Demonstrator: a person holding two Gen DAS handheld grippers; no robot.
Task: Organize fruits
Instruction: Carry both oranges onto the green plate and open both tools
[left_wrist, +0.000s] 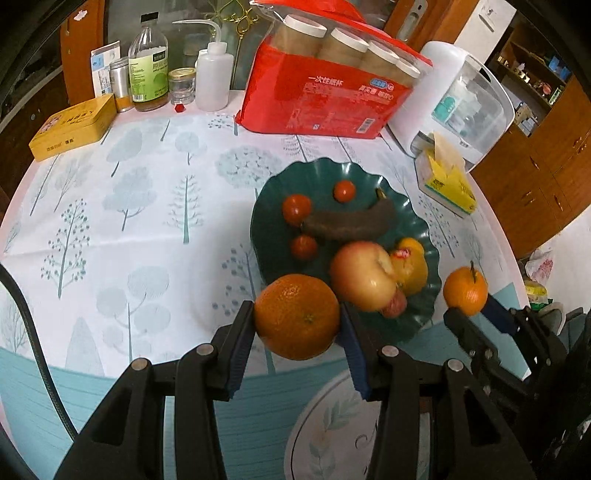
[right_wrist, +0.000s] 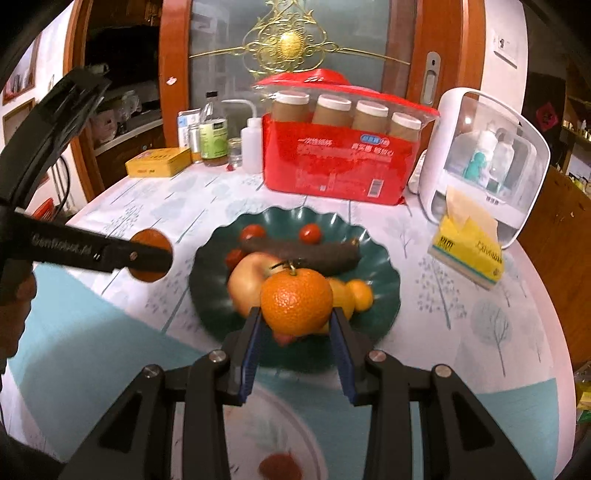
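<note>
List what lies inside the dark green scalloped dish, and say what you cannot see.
In the green dish: three small tomatoes, a blackened banana, an apple and yellow fruit. A reddish item under the apple is mostly covered, so it stays unidentified.

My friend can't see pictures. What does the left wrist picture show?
The left tool is shut on a big orange, held above the near edge of a tree-print tablecloth. Just beyond is a dark green plate with three small tomatoes, a browned banana and an apple; the right tool holds a smaller orange.
</note>
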